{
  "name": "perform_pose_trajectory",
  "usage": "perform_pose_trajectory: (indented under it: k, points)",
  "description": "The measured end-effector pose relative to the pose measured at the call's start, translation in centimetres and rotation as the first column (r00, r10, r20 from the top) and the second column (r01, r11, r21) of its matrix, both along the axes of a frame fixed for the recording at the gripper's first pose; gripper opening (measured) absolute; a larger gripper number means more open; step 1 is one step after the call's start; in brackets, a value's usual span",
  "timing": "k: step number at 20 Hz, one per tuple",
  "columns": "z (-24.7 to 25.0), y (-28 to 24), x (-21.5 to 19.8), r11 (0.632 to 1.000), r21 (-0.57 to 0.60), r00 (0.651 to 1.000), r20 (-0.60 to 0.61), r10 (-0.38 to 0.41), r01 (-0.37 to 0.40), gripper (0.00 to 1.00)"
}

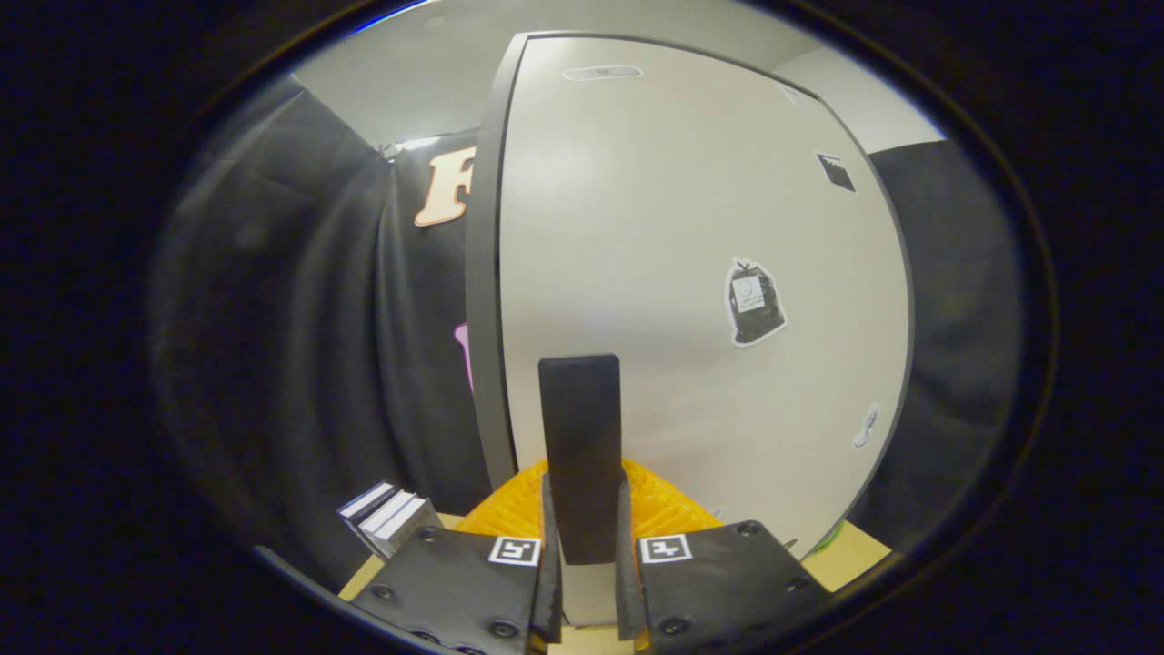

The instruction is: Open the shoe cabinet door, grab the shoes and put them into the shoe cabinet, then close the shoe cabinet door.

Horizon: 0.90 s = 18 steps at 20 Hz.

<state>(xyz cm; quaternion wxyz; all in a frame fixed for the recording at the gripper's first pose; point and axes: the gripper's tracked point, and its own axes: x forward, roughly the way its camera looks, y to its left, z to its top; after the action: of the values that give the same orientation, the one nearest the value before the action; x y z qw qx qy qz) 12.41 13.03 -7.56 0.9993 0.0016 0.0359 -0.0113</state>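
Note:
The white shoe cabinet door [691, 236] stands close ahead, its dark grey edge [482, 300] showing on the left. A dark upright handle [580, 437] sticks out from the door's lower part. My gripper [582, 518] is shut on this handle, with one finger pressed against each side of its lower end. Whether the door is swung out from the cabinet I cannot tell. The cabinet's inside is hidden behind the door.
Stickers dot the door, among them a black bag shape [755, 303]. A small stack of books [386, 518] lies left of my fingers. A pale wooden surface [855, 550] runs under the cabinet on the right. Black cloth walls hang on both sides.

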Motion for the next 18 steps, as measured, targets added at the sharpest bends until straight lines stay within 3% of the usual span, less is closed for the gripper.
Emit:
perform_pose_trajectory:
  k: [6, 18]
  points:
    - [0.1, -0.1, -1.1, 0.999, 0.015, 0.999, 0.006, 0.037, -0.037, 0.26]
    - [0.6, -3.6, -10.0, 0.98, 0.005, 0.98, 0.002, 0.201, -0.201, 0.25]
